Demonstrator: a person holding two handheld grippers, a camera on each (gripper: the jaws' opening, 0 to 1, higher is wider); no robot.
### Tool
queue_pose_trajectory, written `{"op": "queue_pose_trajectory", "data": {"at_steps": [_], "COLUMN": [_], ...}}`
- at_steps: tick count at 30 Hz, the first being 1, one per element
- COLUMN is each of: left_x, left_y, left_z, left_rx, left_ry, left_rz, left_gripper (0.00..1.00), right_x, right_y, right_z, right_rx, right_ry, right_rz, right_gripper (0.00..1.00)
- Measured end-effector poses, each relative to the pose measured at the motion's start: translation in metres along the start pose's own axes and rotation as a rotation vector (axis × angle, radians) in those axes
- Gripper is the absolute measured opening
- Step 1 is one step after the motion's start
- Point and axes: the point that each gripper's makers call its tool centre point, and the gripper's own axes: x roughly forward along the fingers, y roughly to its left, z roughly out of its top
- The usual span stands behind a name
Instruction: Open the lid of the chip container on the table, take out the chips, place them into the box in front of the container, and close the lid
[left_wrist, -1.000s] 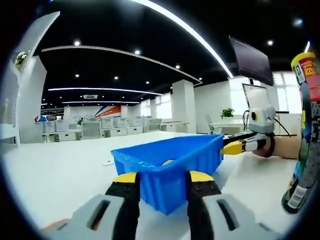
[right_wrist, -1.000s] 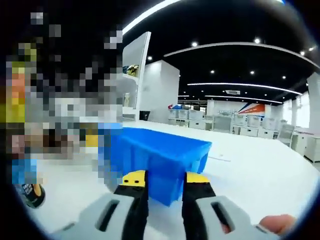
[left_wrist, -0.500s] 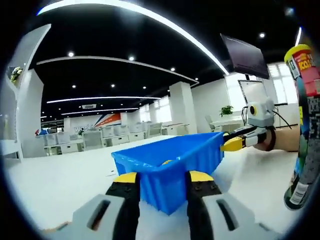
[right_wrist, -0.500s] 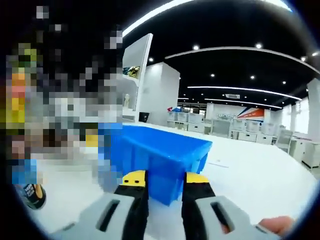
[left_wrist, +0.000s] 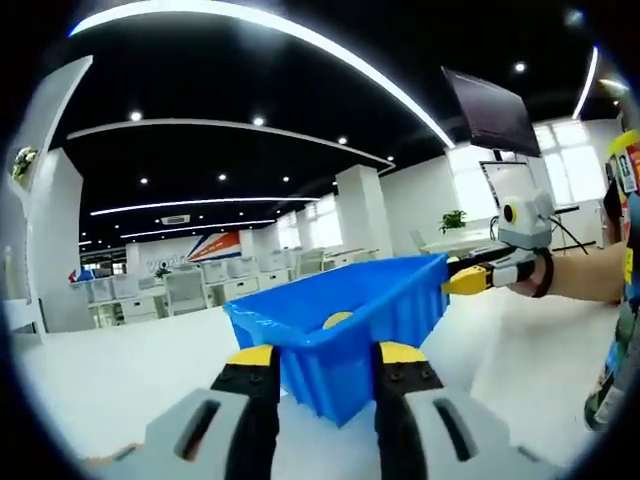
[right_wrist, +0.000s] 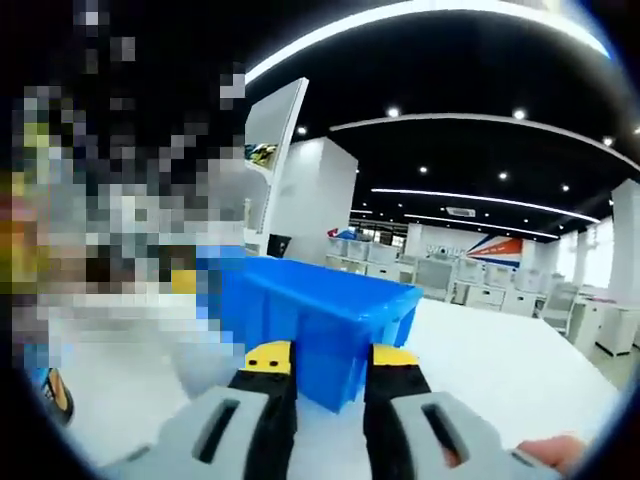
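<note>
The blue plastic box (left_wrist: 345, 325) has one corner between the jaws of my left gripper (left_wrist: 325, 355), which is shut on it. A yellow chip (left_wrist: 337, 320) shows inside the box. At the box's far right corner, my right gripper (left_wrist: 470, 281) touches the rim with its yellow tip. In the right gripper view, the blue box (right_wrist: 320, 310) has a corner clamped in my right gripper (right_wrist: 328, 358). The tall chip container (left_wrist: 622, 300), with a yellow and red label, stands at the right edge of the left gripper view. Its base (right_wrist: 55, 395) shows low on the left in the right gripper view.
The white table (left_wrist: 130, 370) runs out wide on all sides of the box. A person's forearm (left_wrist: 590, 275) reaches in behind the right gripper. A thumb (right_wrist: 545, 448) shows at the lower right. Office desks and a hanging screen (left_wrist: 485, 110) lie far behind.
Both views have shifted against the room while the box stays fixed between the jaws. In the left gripper view the chip container has slid further toward the right edge.
</note>
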Motion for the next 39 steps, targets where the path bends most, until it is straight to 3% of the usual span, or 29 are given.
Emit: {"op": "queue_pose_trajectory", "data": {"at_steps": [4,11,15,18,23,26,28,30,32,34,37,39], "left_x": [0.013,0.02,0.02,0.017,0.014,0.012,0.01,0.007,0.003,-0.004,-0.018,-0.026], "left_y": [0.01,0.015,0.01,0.005,0.003,0.001,0.001,-0.001,-0.002,-0.002,0.0,-0.004], "left_z": [-0.013,-0.051,-0.062,-0.063,-0.063,-0.063,-0.063,-0.063,-0.059,-0.055,-0.057,-0.05], "left_rx": [-0.011,-0.065,0.006,0.031,0.039,0.089,0.119,0.136,0.153,0.149,0.078,0.037], "left_ry": [0.018,0.089,0.103,0.086,0.068,0.063,0.067,0.067,0.054,0.049,0.101,0.086], "left_rz": [-0.003,-0.02,-0.008,-0.008,-0.009,-0.008,0.004,0.005,0.01,0.02,0.065,0.064], "left_gripper": [0.36,0.36,0.36,0.37,0.38,0.39,0.41,0.51,0.67,0.7,0.72,0.81], "right_x": [0.014,0.028,0.027,0.025,0.024,0.023,0.021,0.019,0.014,0.007,-0.005,-0.008], "right_y": [-0.008,-0.005,-0.004,-0.002,-0.003,-0.002,-0.002,-0.003,-0.003,-0.001,0.005,0.008], "right_z": [-0.009,-0.044,-0.066,-0.074,-0.074,-0.079,-0.081,-0.081,-0.082,-0.08,-0.069,-0.063], "right_rx": [-0.005,0.019,0.018,0.027,0.065,0.06,0.041,0.039,0.049,0.055,0.083,0.114], "right_ry": [0.011,0.065,0.12,0.142,0.121,0.138,0.141,0.145,0.149,0.145,0.1,0.081], "right_rz": [0.0,0.016,0.021,0.02,0.011,0.009,0.01,0.006,0.005,0.0,0.01,0.015], "right_gripper": [0.2,0.2,0.2,0.2,0.22,0.24,0.35,0.5,0.58,0.6,0.69,0.86]}}
